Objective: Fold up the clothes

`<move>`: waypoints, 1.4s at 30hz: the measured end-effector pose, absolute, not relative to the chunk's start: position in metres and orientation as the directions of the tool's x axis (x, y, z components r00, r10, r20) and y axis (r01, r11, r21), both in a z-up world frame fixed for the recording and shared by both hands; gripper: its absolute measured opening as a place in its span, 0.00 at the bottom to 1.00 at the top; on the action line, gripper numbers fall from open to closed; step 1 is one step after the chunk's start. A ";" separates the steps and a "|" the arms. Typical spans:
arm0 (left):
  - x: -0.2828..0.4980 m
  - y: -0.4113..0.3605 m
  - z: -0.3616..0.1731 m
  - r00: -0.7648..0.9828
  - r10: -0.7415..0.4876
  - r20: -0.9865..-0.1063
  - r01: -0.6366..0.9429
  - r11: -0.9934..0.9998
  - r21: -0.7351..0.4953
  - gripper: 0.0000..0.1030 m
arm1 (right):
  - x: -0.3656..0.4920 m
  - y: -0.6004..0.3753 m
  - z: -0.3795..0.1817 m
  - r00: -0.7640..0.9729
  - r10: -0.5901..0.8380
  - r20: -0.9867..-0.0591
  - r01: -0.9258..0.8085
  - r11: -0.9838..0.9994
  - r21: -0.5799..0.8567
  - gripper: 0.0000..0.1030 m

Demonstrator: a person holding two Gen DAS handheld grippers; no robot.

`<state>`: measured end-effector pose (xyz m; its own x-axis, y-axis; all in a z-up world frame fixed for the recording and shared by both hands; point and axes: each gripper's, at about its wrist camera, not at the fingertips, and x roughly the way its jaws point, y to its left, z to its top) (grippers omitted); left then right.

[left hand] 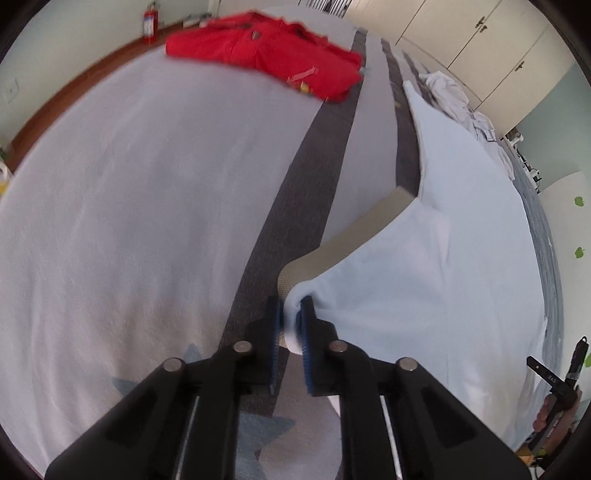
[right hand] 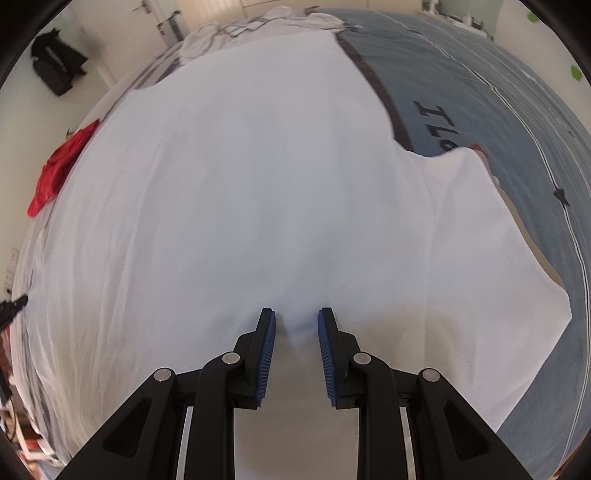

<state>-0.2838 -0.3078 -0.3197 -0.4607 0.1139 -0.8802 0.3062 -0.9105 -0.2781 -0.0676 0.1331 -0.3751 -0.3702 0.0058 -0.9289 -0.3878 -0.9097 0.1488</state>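
A red fire extinguisher [left hand: 149, 23] stands on the wooden floor [left hand: 74, 88] beyond the bed [left hand: 147, 184]. White cupboards [left hand: 480, 40] line the wall behind the bed. A black bag [right hand: 55, 68] hangs left of it.

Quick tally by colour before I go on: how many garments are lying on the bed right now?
White, being folded: 1, the white garment pinched by the left gripper
Red: 1, the red garment
White, crumpled at the far end: 1 pile; pieces in it cannot be told apart
Total: 3

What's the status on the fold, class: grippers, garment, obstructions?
Left gripper shut on white garment edge. Right gripper pinching a fold of it mid-cloth. Red garment lies folded far off. Nothing in the way.
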 end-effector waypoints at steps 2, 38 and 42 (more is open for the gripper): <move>-0.277 -0.302 -0.306 -0.488 0.091 -0.868 0.289 -0.922 -0.259 0.06 | -0.065 0.134 -0.376 -0.378 -0.004 -0.926 -0.387 -0.908 0.162 0.21; -0.218 0.011 -0.277 -0.390 0.394 -0.832 -0.215 -0.918 -0.334 0.45 | -0.019 0.103 -0.320 -0.491 -0.244 -0.836 -0.267 -0.871 0.412 0.30; -0.208 -0.021 -0.295 -0.395 0.314 -0.863 -0.151 -0.949 -0.276 0.45 | -0.039 0.062 -0.317 -0.496 -0.247 -0.832 -0.145 -0.922 0.360 0.32</move>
<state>-0.2083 -0.0205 -0.2952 -0.3950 0.3142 -0.8633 -0.1510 -0.9491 -0.2763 -0.0385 0.0622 -0.3172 -0.4964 -0.2466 -0.8323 -0.1448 -0.9218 0.3595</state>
